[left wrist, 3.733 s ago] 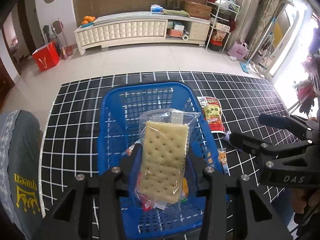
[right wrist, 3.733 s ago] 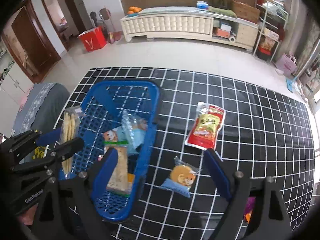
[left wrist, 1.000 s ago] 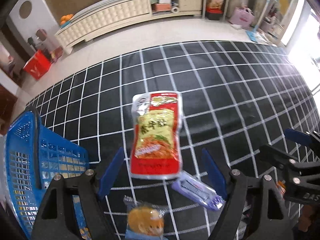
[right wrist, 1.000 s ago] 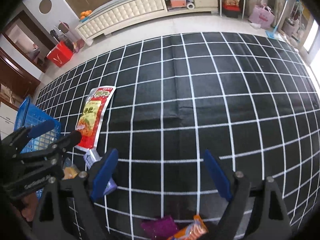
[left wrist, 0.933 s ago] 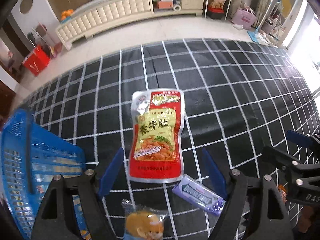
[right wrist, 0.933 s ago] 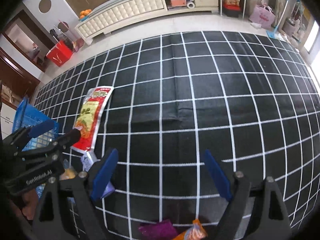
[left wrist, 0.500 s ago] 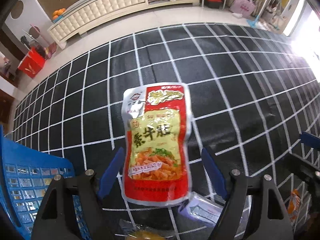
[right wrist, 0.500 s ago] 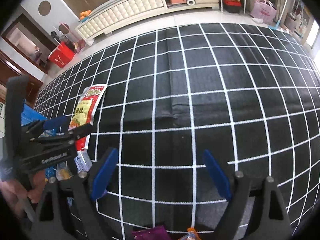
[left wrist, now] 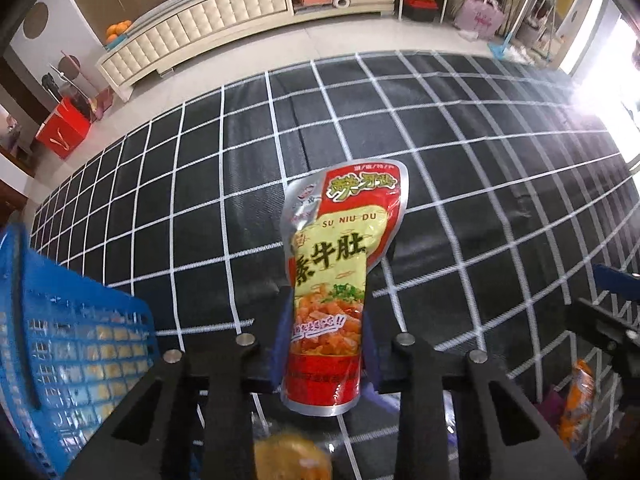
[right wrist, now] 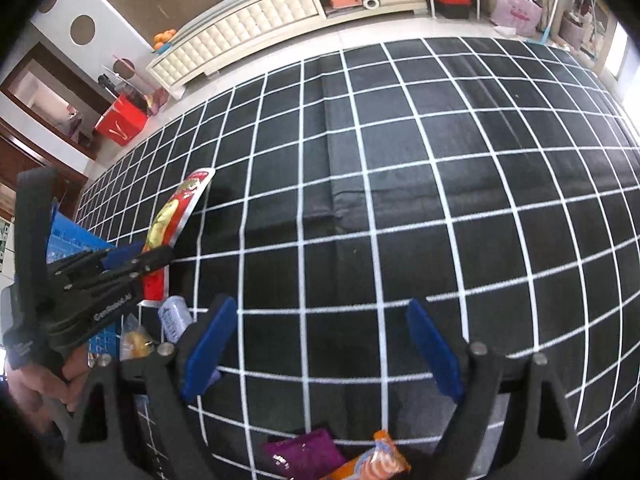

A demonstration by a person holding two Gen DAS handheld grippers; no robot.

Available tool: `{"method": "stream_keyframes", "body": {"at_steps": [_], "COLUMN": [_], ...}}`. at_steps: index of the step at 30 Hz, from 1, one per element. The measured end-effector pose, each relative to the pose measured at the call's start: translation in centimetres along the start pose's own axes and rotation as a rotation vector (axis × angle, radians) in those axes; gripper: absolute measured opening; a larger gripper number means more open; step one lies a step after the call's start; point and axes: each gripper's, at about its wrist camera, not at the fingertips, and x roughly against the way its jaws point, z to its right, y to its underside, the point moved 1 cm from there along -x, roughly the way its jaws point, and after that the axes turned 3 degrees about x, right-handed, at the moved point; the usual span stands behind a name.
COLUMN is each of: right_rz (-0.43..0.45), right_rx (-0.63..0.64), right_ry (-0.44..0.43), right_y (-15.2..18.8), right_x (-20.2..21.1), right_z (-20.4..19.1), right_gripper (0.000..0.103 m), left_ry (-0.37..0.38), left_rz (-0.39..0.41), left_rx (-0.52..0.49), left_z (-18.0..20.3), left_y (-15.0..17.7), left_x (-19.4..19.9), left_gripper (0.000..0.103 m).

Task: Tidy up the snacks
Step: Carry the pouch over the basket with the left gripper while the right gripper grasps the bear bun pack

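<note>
A red and yellow snack pouch (left wrist: 332,280) stands pinched at its lower half between the blue pads of my left gripper (left wrist: 325,332), whose jaws are closing on it. Its top tilts up off the black grid cloth (right wrist: 400,200). From the right wrist, the same pouch (right wrist: 176,216) shows edge-on in the left gripper (right wrist: 148,256). The blue basket (left wrist: 80,340) lies to the left with snacks inside. My right gripper (right wrist: 320,340) hangs open over bare cloth, nothing between its pads.
A round cake packet (right wrist: 134,340) and a gum pack (right wrist: 174,318) lie just below the pouch. A purple packet (right wrist: 304,456) and an orange one (right wrist: 372,464) lie under the right gripper. A hand (right wrist: 36,392) holds the left tool. A cream cabinet (left wrist: 208,28) stands beyond the cloth.
The left jaws have closed from wide apart onto the red pouch, which now stands squeezed and tipped up instead of lying flat. The right gripper has drifted slightly sideways, still open.
</note>
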Motion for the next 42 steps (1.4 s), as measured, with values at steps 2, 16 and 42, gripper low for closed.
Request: {"method": "stream_keyframes", "body": {"at_steps": [2,16,42], "right_rz": [0.009,0.057,-0.103], "right_rx": [0.003,0.085,0.176], "right_ry": [0.002,0.018,0.068], "right_y": [0.1,2.8,5.7], "right_x": [0.9,6.5,-3.0], "right_z": [-0.7,-7.7,-21.1], "right_gripper": [0.090,0.090,0.090], "left_ry": [0.003,0.074,0.017], "left_rz": [0.026,0.207,0.290], "left_rx": [-0.004,0.042,0.256], "left_z": [0.0,-3.8,-18.3], "left_y": [0.6,7.0,15.9], "left_x": [1.6,13.8,17.5], "left_gripper": [0.029,0.029,0.029]}}
